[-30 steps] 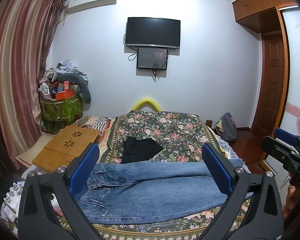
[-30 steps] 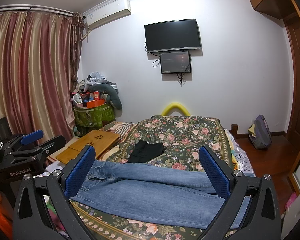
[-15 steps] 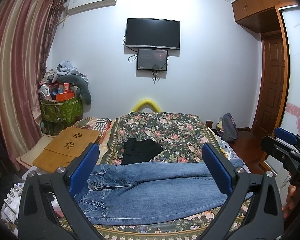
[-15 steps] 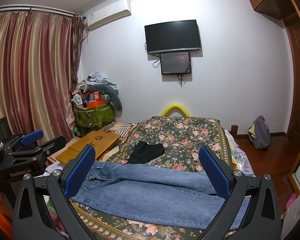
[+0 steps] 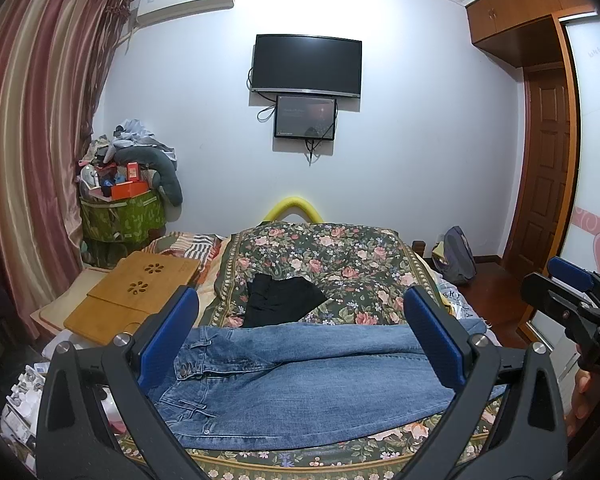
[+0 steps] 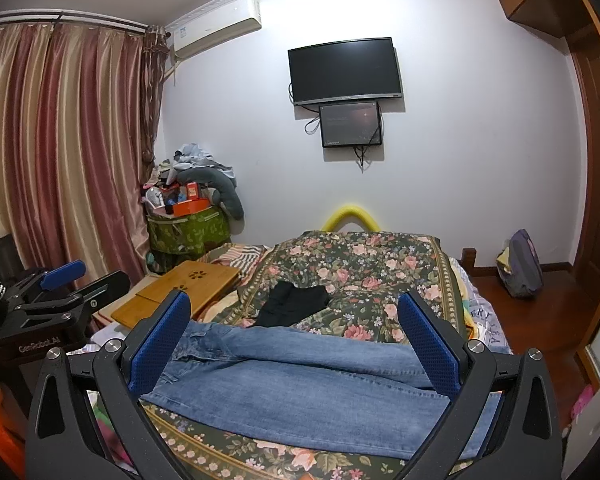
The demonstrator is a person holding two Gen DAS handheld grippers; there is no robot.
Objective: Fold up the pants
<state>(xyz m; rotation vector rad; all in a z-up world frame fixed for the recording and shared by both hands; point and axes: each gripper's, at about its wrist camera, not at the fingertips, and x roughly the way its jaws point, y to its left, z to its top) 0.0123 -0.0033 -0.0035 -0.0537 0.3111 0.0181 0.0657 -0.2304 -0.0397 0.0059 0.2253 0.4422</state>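
L tool (image 5: 300, 340) is spread wide, nothing btwn its blue pads (image 5: 168, 340), held above the near edge of the bed (image 5: 340, 256). R tool (image 6: 294, 346) same: wide, empty, also hovering short of the cloth. In the L view the R tool shows at far right; in the R view the L tool shows at far left, so they're well apart, one per end.

Jeans (image 5: 300, 376) lie across the bed's near end on the floral cover, waistband w/ button toward the left, hems toward the right. Legs look laid one beside the other, roughly flat, w/ some bunching nr the waist. Neither tool touches them.

Step in hand, as I read it: reach in for the first grip. To do it well: L tool on the waistband corner, R tool on the hem end; pinch both layers, not just the top one; lift together so the denim doesn't drag the cover. Denim is stiff-ish, should hold a crease; smooth the bunched part first.

Behind the jeans, apart from them, a black garment (image 5: 280, 300) on the bed. Left of the bed a wooden lap tray (image 5: 136, 292).

Containers: green fabric bin (image 5: 120, 220) in the corner by the curtain, heaped over the rim w/ an orange box (image 5: 128, 190), a grey cushion and clothes; other contents too small to tell.
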